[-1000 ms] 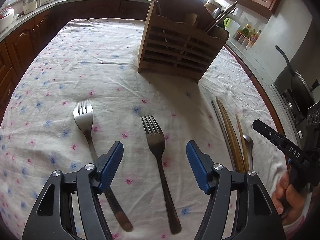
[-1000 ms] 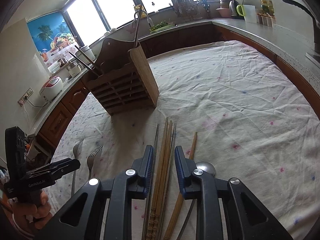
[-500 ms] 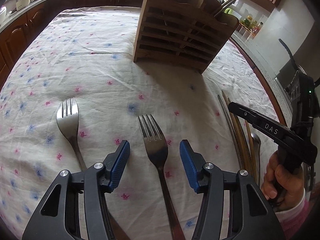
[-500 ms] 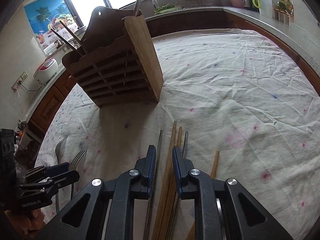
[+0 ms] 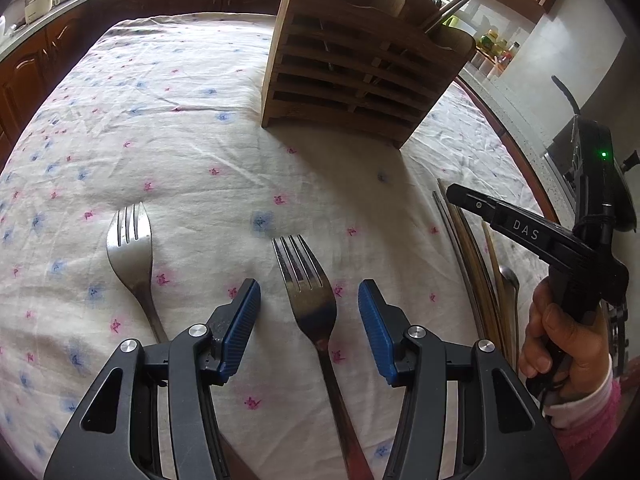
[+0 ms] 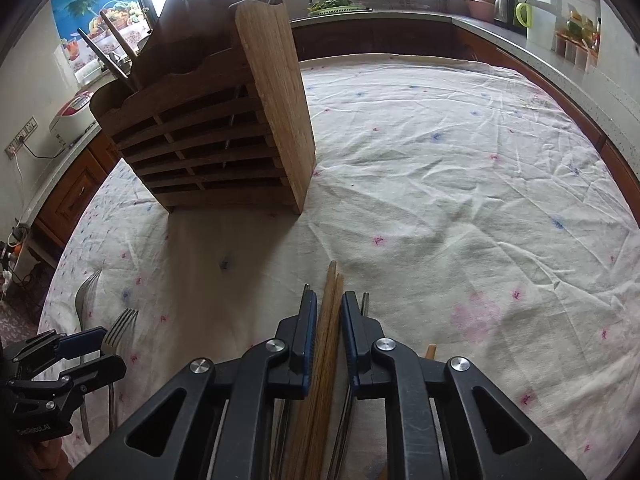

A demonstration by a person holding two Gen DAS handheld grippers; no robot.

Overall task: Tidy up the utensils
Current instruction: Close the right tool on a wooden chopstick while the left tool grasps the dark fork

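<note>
We are looking across the cloth-covered table [image 5: 192,92], and most of the sorting is still waiting. In the upper middle of the left view the wooden holder [image 5: 356,76] is already carrying a few sticks and handles, so we judge some utensils are stowed. Everything else is lying on the cloth: two forks and, at the right edge, a bundle of chopsticks with a spoon [image 5: 510,280] beside them. The left tongs [image 5: 308,312] are standing half open around the nearer fork [image 5: 308,292], pads clear of it, while the other fork [image 5: 130,248] is lying at lower left. In the right view the right tongs [image 6: 328,332] have been closing and are now pinching the wooden chopsticks [image 6: 332,304], which we judge not yet lifted.
</note>
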